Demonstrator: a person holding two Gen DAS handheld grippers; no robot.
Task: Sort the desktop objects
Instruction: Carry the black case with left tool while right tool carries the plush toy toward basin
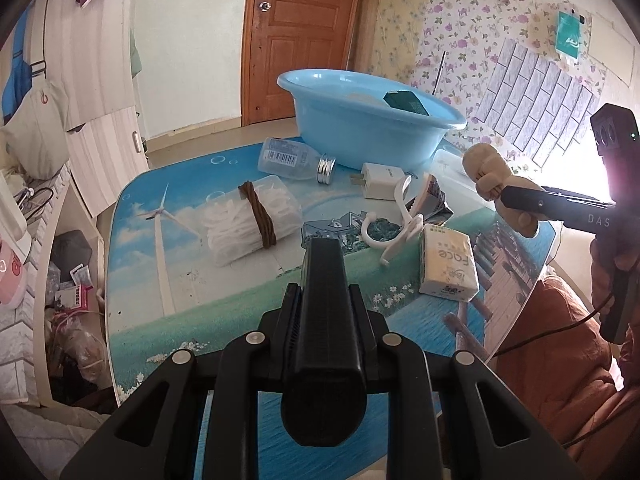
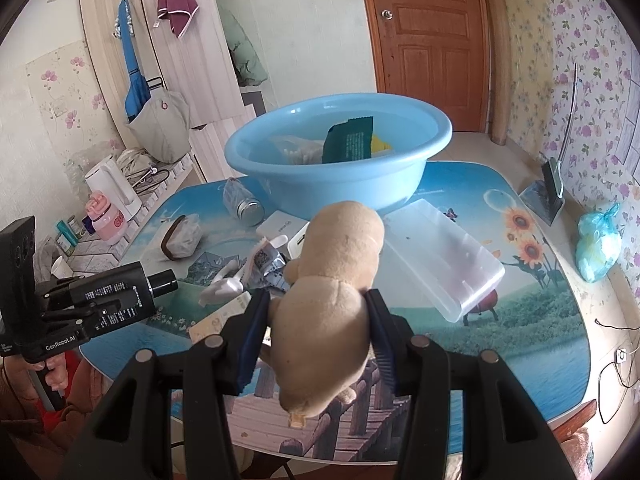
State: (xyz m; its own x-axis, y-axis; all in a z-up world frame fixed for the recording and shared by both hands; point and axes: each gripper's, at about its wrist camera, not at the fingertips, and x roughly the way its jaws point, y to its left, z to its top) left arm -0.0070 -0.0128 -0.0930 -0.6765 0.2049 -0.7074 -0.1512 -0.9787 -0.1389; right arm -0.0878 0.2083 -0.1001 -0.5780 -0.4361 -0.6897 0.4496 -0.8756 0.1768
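**Plush toy held above bench; basin drop pending**

Left side: the left gripper [image 1: 322, 256] hovers over the bench [image 1: 160, 280] with its fingers pressed together and nothing between them. Ahead of it, at about 11 o'clock, lies a bundle of white cord [image 1: 250, 220] tied with a brown band; a clear bottle [image 1: 294, 160] lies on its side beyond that.

Centre: the blue basin [image 2: 340, 168] stands at 12 o'clock at the far side of the bench and already contains a dark green packet [image 2: 348, 140] and other items. A white charger [image 1: 380, 184], a white hook [image 1: 394, 220] and a tissue pack [image 1: 448, 264] remain on the bench in front of it.

Right side: the right gripper [image 2: 318, 332] pinches the tan plush toy [image 2: 332, 280] across its body, clear of the bench. A clear plastic lid [image 2: 444, 256] lies at 1 o'clock from the toy.

Hazards, as judged:
- The toy is soft and the grip is off its middle; it may slip or rotate out during transport.
- The toy overhangs the fingers and could snag the basin rim, shifting the basin near the bench edge.
- A low carry could sweep the loose items below.
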